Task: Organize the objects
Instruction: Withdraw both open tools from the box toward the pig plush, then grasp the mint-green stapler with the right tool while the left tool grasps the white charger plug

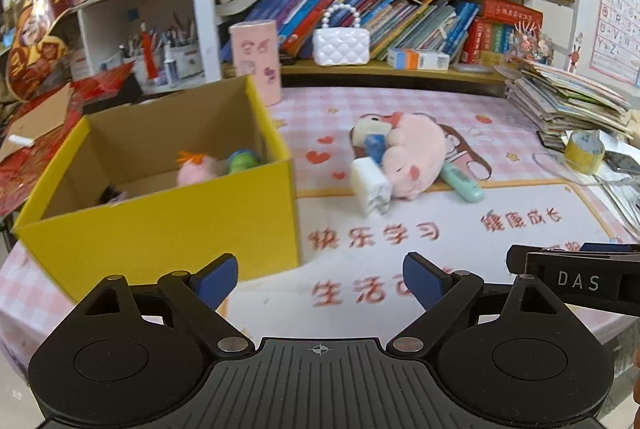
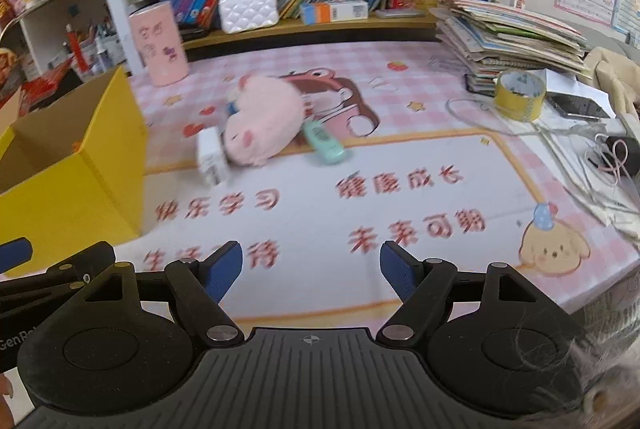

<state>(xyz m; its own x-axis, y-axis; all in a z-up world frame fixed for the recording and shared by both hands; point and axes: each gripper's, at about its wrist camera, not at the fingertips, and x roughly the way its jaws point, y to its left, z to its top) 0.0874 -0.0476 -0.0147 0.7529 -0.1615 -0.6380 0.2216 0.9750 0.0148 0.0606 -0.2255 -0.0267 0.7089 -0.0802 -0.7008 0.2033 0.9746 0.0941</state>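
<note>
Both grippers' jaws wide, empty; pink chick [image 1: 197, 169] inside yellow box [image 1: 168, 229], left view only.

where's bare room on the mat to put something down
The widest bare patch is the near mat, between the yellow box and the pile around the pink plush. The right edge is crowded: tape roll, book stack, cables.
</note>
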